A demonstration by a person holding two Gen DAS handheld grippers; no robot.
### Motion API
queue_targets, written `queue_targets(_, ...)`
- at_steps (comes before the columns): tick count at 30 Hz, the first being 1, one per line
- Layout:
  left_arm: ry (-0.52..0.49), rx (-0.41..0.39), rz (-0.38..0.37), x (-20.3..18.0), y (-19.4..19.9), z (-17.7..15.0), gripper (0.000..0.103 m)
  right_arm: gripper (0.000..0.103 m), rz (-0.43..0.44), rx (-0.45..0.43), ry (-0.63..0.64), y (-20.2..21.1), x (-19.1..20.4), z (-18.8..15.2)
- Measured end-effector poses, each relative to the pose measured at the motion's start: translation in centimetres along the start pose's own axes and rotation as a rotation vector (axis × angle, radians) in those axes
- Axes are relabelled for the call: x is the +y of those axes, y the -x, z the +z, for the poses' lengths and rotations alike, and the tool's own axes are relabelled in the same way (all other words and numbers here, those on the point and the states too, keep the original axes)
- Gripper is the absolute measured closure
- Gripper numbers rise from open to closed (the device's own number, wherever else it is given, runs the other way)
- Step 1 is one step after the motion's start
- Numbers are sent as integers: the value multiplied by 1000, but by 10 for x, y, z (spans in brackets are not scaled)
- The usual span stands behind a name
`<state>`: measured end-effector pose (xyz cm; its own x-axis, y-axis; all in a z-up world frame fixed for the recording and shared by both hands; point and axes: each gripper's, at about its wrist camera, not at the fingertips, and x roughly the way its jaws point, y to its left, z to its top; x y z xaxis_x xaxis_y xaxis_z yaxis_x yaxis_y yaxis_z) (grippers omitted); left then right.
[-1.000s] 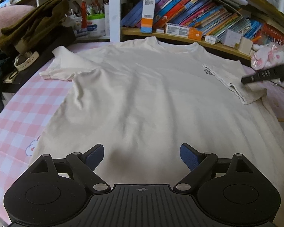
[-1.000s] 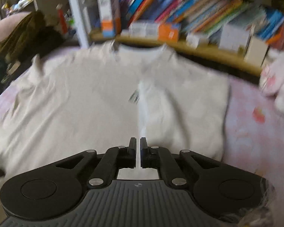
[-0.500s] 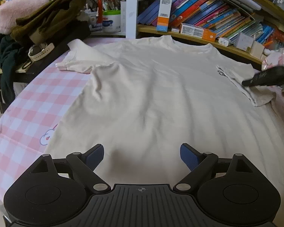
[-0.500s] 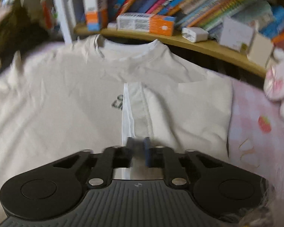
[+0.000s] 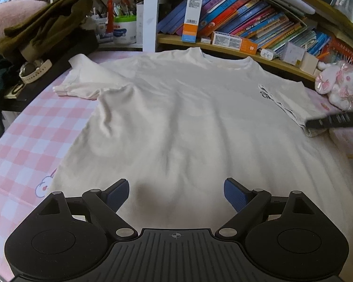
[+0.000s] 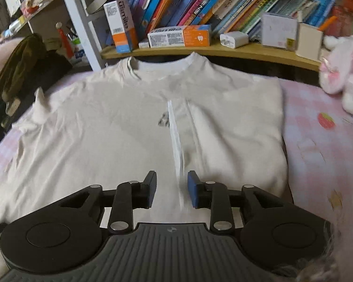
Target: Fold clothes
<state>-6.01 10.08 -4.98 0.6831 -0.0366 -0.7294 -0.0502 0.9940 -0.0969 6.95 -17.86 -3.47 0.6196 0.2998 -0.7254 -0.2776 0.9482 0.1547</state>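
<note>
One cream cotton T-shirt [image 5: 176, 122] ahead of the fingers, one sleeve folded in, one spread out. One pink-and-white plush toy [image 5: 341, 87] far right of the fingers. One white wristwatch [image 5: 34, 70] far left. Two orange-and-white cardboard boxes beyond the collar: one upright [image 6: 122, 25], one lying flat [image 6: 180, 36]. One white charger plug [image 6: 234, 39]. Books on the shelf: too many to count.

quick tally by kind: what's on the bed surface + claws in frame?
T-shirt: 1
Plush toy: 1
Claws: 2, left claw and right claw, both open
Total: 4
</note>
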Motion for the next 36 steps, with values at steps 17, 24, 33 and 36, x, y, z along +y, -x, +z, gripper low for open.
queue_targets(17, -111, -10, -109, 14, -3, 8, 13, 39, -408, -75, -61, 44, 7, -48)
queue_targets(24, -95, 27, -63, 18, -1, 0, 13, 61, -405, -32, 14, 18, -21, -29)
queue_targets(33, -82, 98, 41, 8, -6, -12, 12, 89, -309, -54, -273, 15, -75, -31)
queue_targets(36, -79, 103, 61, 3, -4, -13, 12, 88, -268, -75, -426, 23, -100, -37)
